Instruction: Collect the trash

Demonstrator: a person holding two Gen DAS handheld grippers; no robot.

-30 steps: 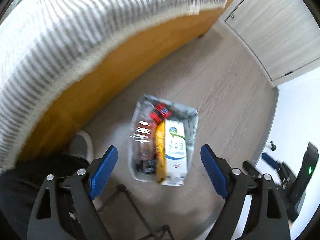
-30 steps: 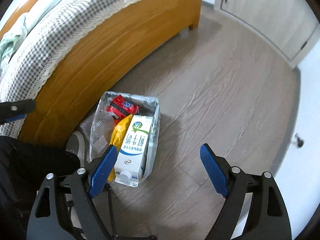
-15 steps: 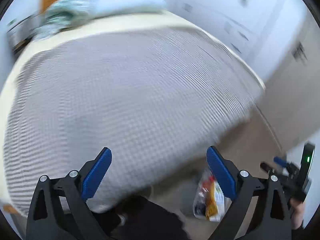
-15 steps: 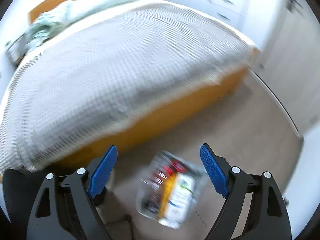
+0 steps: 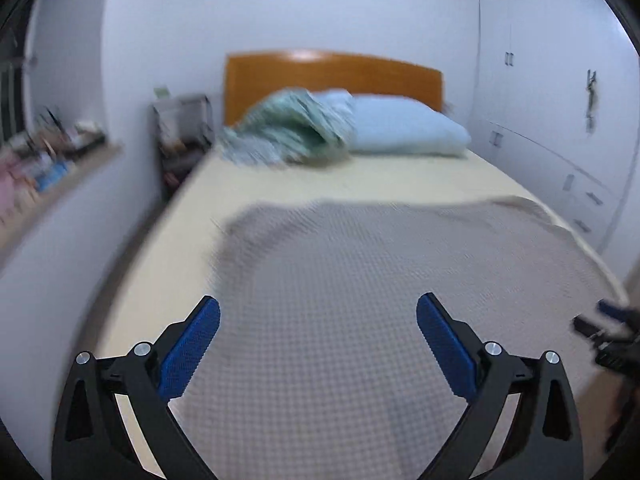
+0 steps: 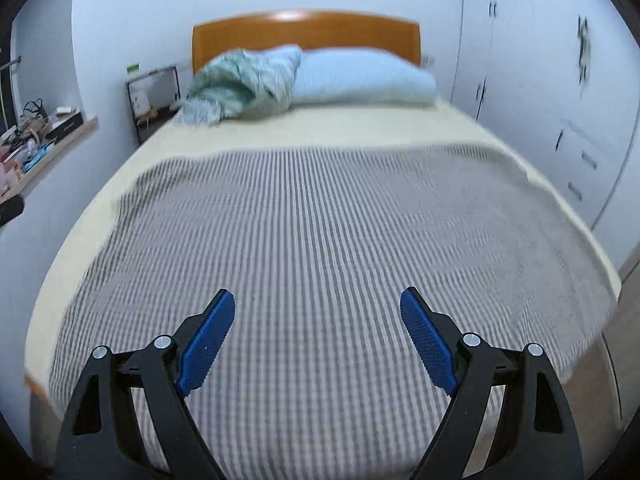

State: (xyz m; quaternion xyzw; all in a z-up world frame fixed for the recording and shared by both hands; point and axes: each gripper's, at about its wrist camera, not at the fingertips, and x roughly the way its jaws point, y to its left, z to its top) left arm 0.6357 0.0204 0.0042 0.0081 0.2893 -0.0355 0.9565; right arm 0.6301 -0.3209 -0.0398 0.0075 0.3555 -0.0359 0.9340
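Note:
No trash and no trash bag shows in either view. Both wrist views look along a bed covered by a grey checked blanket (image 5: 380, 320) (image 6: 320, 220). My left gripper (image 5: 318, 304) hangs over the blanket's near end. Its jaws are opening and nothing is between the blue pads (image 5: 192, 344). My right gripper (image 6: 317, 295) is open over the same blanket, also holding nothing. In the left wrist view the right gripper (image 5: 612, 336) shows as a dark blurred shape at the right edge.
At the head of the bed lie a light blue pillow (image 6: 360, 76) and a crumpled green cover (image 6: 240, 84) below an orange wooden headboard (image 6: 304, 32). A nightstand (image 6: 154, 96) and a cluttered shelf (image 6: 40, 136) stand left. White wardrobes (image 6: 560, 100) line the right wall.
Both views have swung up from the floor and the filled trash bag to the bed top. The bag has left both views. The left jaws stand a little wider.

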